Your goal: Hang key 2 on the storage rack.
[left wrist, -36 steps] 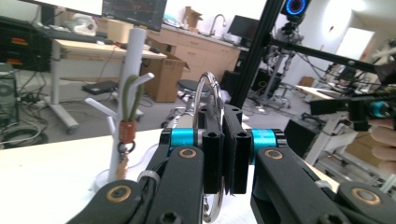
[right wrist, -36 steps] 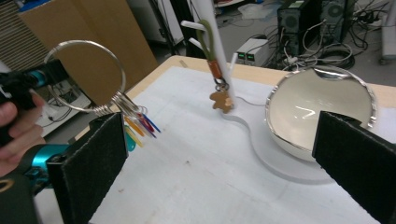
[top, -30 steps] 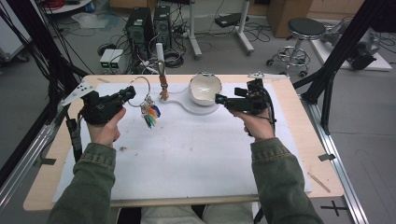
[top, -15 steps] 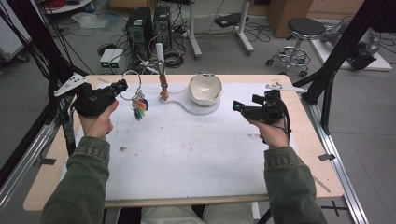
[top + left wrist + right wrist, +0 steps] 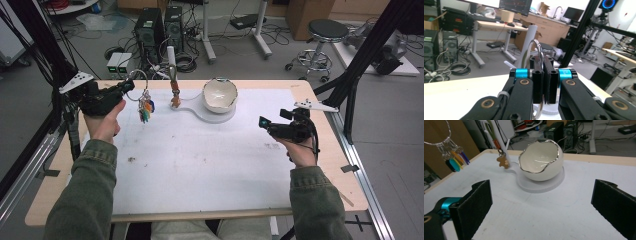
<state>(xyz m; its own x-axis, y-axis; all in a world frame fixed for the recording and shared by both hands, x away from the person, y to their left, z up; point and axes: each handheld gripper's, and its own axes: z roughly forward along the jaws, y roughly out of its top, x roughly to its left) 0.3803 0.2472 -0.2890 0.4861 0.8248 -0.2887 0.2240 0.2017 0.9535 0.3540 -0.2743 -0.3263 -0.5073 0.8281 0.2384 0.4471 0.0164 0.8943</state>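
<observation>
My left gripper is shut on a metal key ring, held above the table's far left. Several coloured keys dangle from the ring, clear of the mat. In the left gripper view the ring is pinched between the closed jaws of the left gripper. A white egg-shaped bowl sits on a white stand base with an upright post and a small brown charm. My right gripper is open at the right of the mat, facing the bowl from a distance, with nothing between its jaws.
A white mat covers most of the wooden table. Black frame posts stand at both sides. Computer towers, cables and a stool are on the floor beyond the far edge.
My left gripper carried the key ring left and farther back, away from the stand. My right gripper drew back from the bowl, moving right and lower toward the near side.
</observation>
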